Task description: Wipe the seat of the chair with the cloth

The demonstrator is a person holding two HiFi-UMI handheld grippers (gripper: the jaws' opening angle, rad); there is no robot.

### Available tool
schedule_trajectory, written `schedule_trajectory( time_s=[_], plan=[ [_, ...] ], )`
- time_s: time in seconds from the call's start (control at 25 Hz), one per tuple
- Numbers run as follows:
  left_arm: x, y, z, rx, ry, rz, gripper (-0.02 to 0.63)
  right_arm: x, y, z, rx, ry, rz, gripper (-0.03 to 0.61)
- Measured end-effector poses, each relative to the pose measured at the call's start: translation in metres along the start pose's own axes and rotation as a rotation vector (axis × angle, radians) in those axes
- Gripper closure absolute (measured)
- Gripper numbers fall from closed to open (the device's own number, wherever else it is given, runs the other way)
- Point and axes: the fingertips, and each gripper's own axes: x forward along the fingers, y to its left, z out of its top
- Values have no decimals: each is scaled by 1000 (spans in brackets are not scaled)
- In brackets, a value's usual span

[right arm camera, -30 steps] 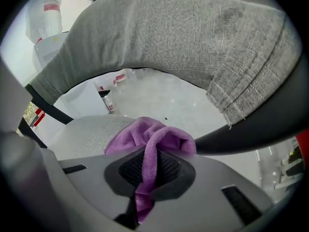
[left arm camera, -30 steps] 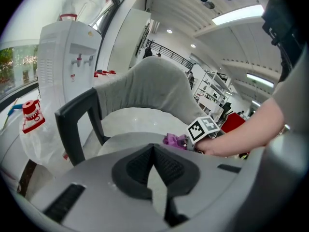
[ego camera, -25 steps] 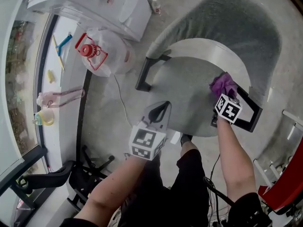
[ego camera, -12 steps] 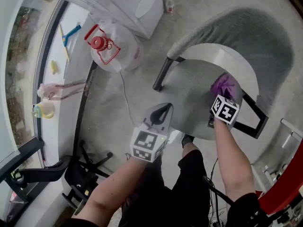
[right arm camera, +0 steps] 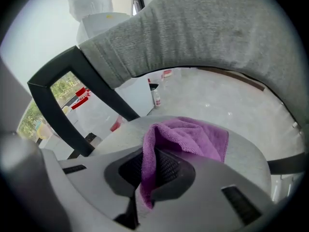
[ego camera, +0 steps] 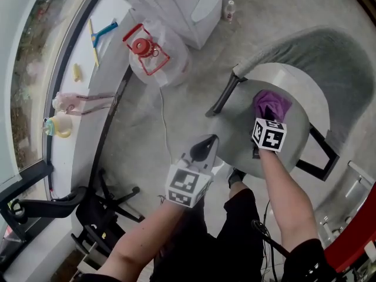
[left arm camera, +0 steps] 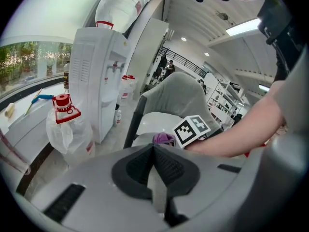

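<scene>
Step in hand, a wiping pass: in my judgement, best done with the purple microfibre cloth pressed flat on the pale grey round chair seat, strokes overlapping out to the seat's rim.
Right gripper — jaws clamped on a fold of the cloth.
Left gripper — jaws together, nothing between them, held off the seat's front edge.
Cloth: bunched, soft-piled, hemmed; lies on the seat, toward its backrest side.

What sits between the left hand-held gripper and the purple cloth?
Only bare grey seat, as the head view shows. The left hand-held gripper is shut and empty at the seat's edge; the cloth lies further across.
</scene>
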Motion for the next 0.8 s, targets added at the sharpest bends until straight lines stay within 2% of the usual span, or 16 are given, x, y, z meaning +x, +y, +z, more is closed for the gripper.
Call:
schedule_trajectory(
  time_s=[0.24, 0.4, 0.52, 0.68, 0.8],
  plan=[
    [-18, 14, -2, -23, -24, 32, 607, 12, 52, 14, -62, -5, 92, 552],
    [-27, 22, -7, -26, -24, 45, 607, 14, 86, 17, -150, 3, 179, 552],
    [-31, 21, -3, -32, -30, 45, 607, 1, 99, 29, -163, -41, 218, 552],
    [-38, 3, 15, -9, -67, -13, 607, -36, 103, 52, -171, -144, 251, 552],
    [-51, -13, 37, -5, -134, -71, 607, -71, 100, 64, -159, -194, 272, 552]
  ],
)
